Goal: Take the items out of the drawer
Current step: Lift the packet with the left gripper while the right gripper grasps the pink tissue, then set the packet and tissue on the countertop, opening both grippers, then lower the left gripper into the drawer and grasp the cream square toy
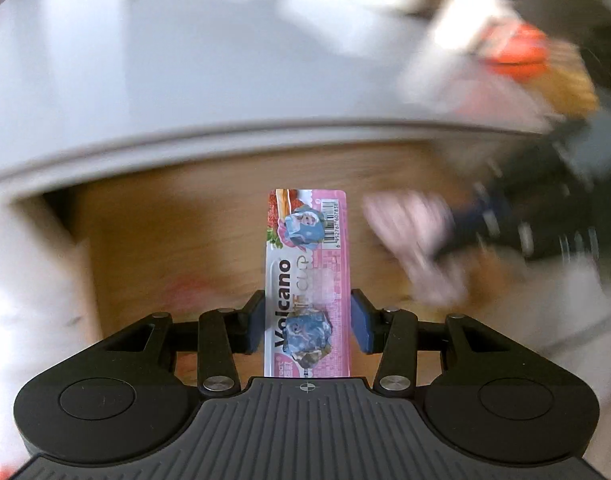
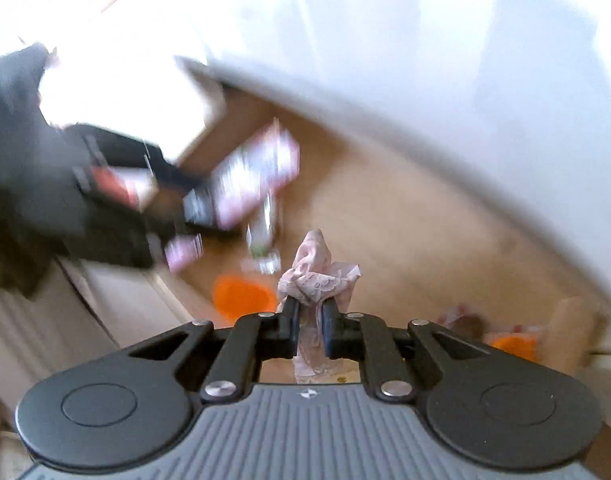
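Both claws loaded above the open drawer

The Volcano packet (image 1: pixel 307 280) stands lengthwise in the left claw (image 1: pixel 308 320), clamped between its pads; the right claw (image 2: pixel 310 316) pinches a crumpled pink wrapper (image 2: pixel 317 276) over the wooden drawer floor (image 2: pixel 405 240).

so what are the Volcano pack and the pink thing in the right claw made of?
Volcano pack: looks like glossy printed plastic film or laminate; flat, sheeny, with barcode. Pink wrapper, held in the right claw: thin crinkly film or paper, crumpled into sharp folds; can't tell which.
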Motion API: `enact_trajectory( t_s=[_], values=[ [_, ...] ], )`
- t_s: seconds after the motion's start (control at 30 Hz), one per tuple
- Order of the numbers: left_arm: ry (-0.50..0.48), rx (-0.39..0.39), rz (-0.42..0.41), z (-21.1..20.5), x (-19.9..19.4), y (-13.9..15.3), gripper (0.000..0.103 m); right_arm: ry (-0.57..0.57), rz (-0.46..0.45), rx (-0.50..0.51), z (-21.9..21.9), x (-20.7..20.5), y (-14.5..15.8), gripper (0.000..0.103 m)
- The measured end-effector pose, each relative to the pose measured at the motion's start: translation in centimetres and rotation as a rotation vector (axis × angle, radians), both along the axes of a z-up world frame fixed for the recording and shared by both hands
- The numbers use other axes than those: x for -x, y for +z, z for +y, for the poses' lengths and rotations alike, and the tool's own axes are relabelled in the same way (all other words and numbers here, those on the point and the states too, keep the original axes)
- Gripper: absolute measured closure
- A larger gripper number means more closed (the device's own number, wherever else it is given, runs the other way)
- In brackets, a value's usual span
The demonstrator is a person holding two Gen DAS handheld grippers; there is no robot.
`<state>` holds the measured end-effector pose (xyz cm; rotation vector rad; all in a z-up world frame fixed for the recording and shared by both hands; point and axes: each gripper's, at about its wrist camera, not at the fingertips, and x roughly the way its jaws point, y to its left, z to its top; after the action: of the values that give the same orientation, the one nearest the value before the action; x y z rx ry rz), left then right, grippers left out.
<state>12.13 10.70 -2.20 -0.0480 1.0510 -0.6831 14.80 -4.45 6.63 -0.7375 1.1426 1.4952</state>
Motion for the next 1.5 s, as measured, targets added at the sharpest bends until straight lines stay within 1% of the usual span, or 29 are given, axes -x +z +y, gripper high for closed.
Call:
enact_trajectory(
  t_s=[0.03,0.07,0.13,0.2,0.27,0.33,0.37,0.43,0.47,0.5,0.57,0.63,0.7,0.73,0.8,0.83,0.9,0.97,1.0,1.03,1.07,1.13,1.17,1.2,1.23,1.33,1.4,1.43,1.5],
  values=[
    [-0.029,0.053,-0.028,-0.4,0.5,1.7,0.055,-0.021,0.002,-0.065,-1.2,-0.9,2.3,0.092],
    [-0.032,0.081,-0.051,-0.6,0.6,3.0,0.055,-0.038,0.0,-0.124,-2.3,-1.9,4.3,0.092],
    [0.005,0.118,-0.12,-1.2,-0.3,6.7,0.055,-0.079,-0.023,-0.253,-4.0,-4.1,8.5,0.092],
    [0.062,0.139,-0.195,-1.7,-2.0,9.8,0.055,-0.144,-0.055,-0.366,-4.8,-6.6,11.8,0.092],
    [0.114,0.121,-0.28,-2.9,-4.2,12.2,0.055,-0.199,-0.081,-0.432,-4.3,-8.8,13.7,0.092],
    [0.163,0.073,-0.349,-4.7,-7.5,13.5,0.055,-0.249,-0.105,-0.472,-2.9,-11.3,14.8,0.092],
    [0.179,0.057,-0.361,-5.6,-9.0,13.5,0.055,-0.267,-0.11,-0.479,-1.9,-12.6,15.2,0.092],
    [0.212,0.038,-0.363,-7.4,-12.0,12.5,0.055,-0.308,-0.116,-0.465,0.6,-14.5,13.9,0.092],
    [0.22,0.031,-0.357,-9.2,-13.5,10.6,0.054,-0.331,-0.108,-0.447,1.3,-16.2,13.8,0.092],
    [0.229,0.022,-0.353,-10.2,-14.5,9.3,0.054,-0.355,-0.091,-0.425,2.6,-16.6,13.0,0.092],
    [0.249,-0.035,-0.332,-11.5,-15.9,7.2,0.054,-0.372,-0.053,-0.392,3.6,-18.1,11.2,0.091],
    [0.263,-0.083,-0.301,-11.9,-16.6,5.7,0.056,-0.402,-0.011,-0.353,4.8,-17.0,8.2,0.087],
    [0.265,-0.127,-0.285,-12.3,-17.1,4.9,0.057,-0.418,0.024,-0.327,5.2,-16.8,6.3,0.083],
    [0.261,-0.136,-0.285,-12.4,-17.2,4.6,0.053,-0.416,0.028,-0.326,5.2,-15.6,5.1,0.08],
    [0.258,-0.132,-0.289,-11.8,-17.0,4.7,0.054,-0.409,0.007,-0.333,5.0,-15.7,4.9,0.076],
    [0.266,-0.134,-0.292,-11.7,-17.1,5.0,0.057,-0.398,-0.012,-0.341,4.4,-15.3,5.3,0.075],
    [0.295,-0.12,-0.333,-10.7,-16.4,6.1,0.057,-0.382,-0.06,-0.374,3.6,-14.2,6.0,0.075],
    [0.314,-0.078,-0.403,-9.6,-14.9,7.6,0.057,-0.353,-0.108,-0.436,2.2,-13.5,7.5,0.075],
    [0.319,-0.061,-0.427,-9.1,-14.2,8.3,0.057,-0.342,-0.136,-0.476,1.4,-13.1,8.4,0.071],
    [0.315,-0.041,-0.451,-8.7,-13.2,9.0,0.057,-0.33,-0.155,-0.508,0.6,-12.8,9.2,0.064],
    [0.307,-0.028,-0.464,-8.0,-12.8,10.0,0.057,-0.317,-0.168,-0.538,-0.1,-12.5,10.0,0.059],
    [0.297,-0.017,-0.481,-7.7,-11.4,10.2,0.057,-0.285,-0.169,-0.571,-1.2,-12.1,11.1,0.041],
    [0.294,-0.014,-0.482,-7.6,-10.7,10.1,0.057,-0.27,-0.161,-0.58,-1.4,-11.8,11.6,0.039],
    [0.289,-0.009,-0.476,-7.6,-10.2,9.6,0.057,-0.261,-0.147,-0.578,-1.4,-11.8,11.7,0.035],
    [0.283,-0.004,-0.463,-7.5,-9.8,9.3,0.057,-0.257,-0.126,-0.565,-1.1,-11.9,11.5,0.034],
    [0.256,-0.001,-0.407,-7.0,-7.8,7.9,0.057,-0.305,-0.087,-0.531,-0.3,-12.5,10.4,0.034],
    [0.215,-0.021,-0.374,-6.2,-5.8,6.9,0.057,-0.324,-0.064,-0.523,-0.1,-12.7,9.8,0.034],
    [0.191,-0.034,-0.356,-6.0,-5.3,6.5,0.057,-0.316,-0.065,-0.525,-0.3,-12.6,9.7,0.034],
    [0.123,-0.071,-0.293,-5.9,-4.5,4.9,0.057,-0.267,-0.095,-0.538,-1.1,-11.7,9.7,0.034]
  ],
)
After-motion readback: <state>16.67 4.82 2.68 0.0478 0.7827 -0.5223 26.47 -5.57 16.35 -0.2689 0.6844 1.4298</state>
